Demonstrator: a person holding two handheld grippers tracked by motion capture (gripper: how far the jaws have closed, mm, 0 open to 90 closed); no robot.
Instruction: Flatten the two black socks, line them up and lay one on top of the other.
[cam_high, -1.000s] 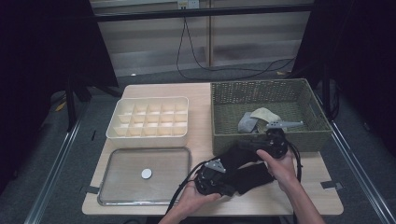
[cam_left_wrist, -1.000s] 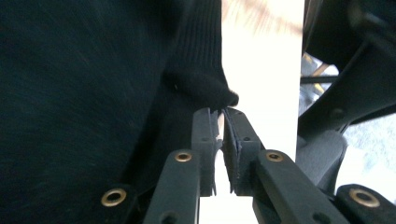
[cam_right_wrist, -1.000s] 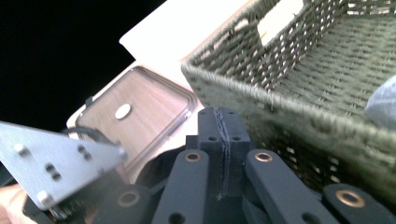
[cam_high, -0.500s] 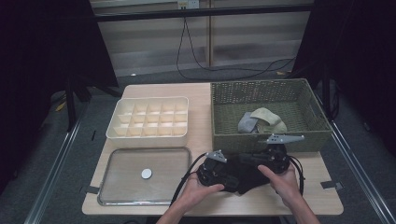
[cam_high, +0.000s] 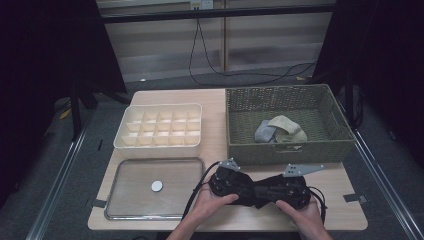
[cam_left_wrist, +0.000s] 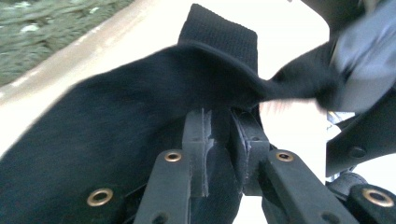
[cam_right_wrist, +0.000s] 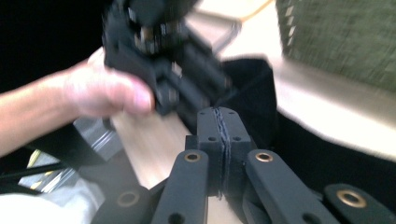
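Observation:
A black sock (cam_high: 258, 189) is stretched between my two grippers near the table's front edge, right of centre. My left gripper (cam_high: 247, 190) points right, my right gripper (cam_high: 270, 193) points left, and they meet tip to tip. In the left gripper view the sock (cam_left_wrist: 116, 116) drapes over the jaws. The left gripper (cam_left_wrist: 223, 121) has just been opening a little, and cloth still fills the narrow gap between its pads. In the right gripper view my right gripper (cam_right_wrist: 219, 114) is pinched tight at the sock's edge (cam_right_wrist: 252, 88), with the other hand (cam_right_wrist: 107, 91) close in front.
A green wicker basket (cam_high: 240, 150) behind the grippers holds grey and beige socks (cam_high: 280, 130). At the left a cream divided box (cam_high: 125, 142) stands behind a metal tray (cam_high: 120, 210), which carries a small white disc (cam_high: 157, 186).
The right gripper has come down from the basket's front rim toward the table's front edge. The sock now lies stretched lower between the two grippers. The left hand has barely shifted.

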